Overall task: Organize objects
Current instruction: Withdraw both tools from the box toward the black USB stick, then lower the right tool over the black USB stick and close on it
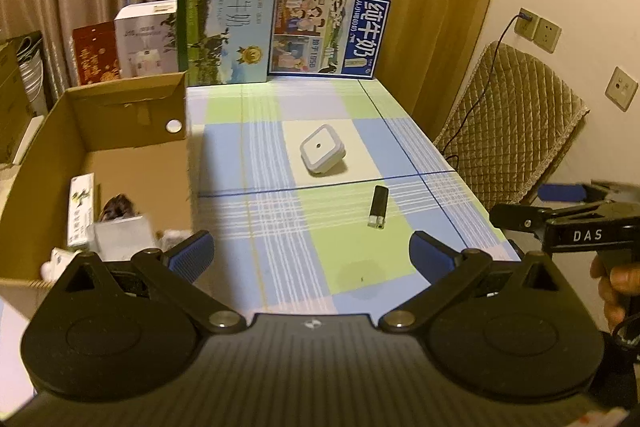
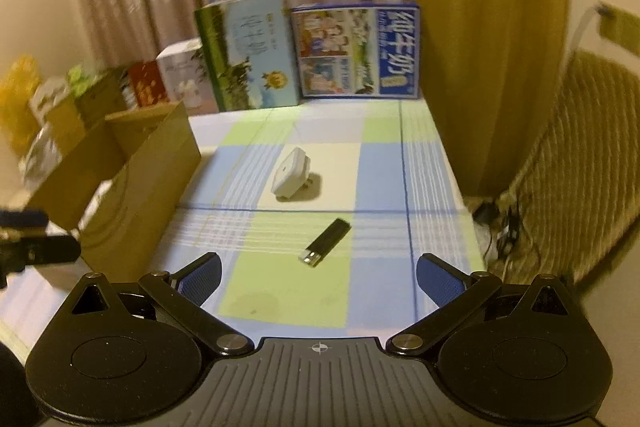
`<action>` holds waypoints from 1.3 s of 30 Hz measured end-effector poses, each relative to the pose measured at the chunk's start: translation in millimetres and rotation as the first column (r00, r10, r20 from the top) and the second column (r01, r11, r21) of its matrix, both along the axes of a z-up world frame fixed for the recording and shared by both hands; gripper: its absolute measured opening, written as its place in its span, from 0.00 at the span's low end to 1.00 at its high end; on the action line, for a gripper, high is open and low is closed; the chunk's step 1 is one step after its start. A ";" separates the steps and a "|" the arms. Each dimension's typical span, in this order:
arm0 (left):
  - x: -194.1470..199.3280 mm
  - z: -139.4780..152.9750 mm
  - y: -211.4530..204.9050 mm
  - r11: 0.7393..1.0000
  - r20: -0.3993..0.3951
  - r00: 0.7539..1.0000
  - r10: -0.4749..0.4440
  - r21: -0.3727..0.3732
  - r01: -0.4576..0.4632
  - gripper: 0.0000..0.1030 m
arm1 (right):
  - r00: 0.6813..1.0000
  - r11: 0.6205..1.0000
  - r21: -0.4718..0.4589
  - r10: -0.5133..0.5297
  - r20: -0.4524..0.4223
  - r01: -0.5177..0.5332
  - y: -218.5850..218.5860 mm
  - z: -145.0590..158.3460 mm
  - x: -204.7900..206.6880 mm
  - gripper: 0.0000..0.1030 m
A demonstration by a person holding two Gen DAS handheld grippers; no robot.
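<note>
Ribbed blue gripper pads, glossy black lighter, rounded white plug, corrugated cardboard box

Left gripper: black body, blue ribbed pads, silver pivot screws

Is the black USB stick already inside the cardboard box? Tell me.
No. The black USB stick lies on the checked tablecloth, right of the cardboard box and nearer than the white plug adapter.
</note>
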State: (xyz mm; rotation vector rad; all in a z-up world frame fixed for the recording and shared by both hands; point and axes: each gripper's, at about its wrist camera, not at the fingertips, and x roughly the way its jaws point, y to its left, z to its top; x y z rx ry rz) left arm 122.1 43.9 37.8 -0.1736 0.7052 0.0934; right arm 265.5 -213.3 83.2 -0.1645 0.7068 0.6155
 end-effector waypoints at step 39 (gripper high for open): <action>138.8 -127.3 -12.2 0.994 -0.150 0.985 -0.083 0.063 0.094 0.99 | 0.857 0.831 -0.215 0.508 -0.087 -0.514 73.6 -164.9 174.1 0.97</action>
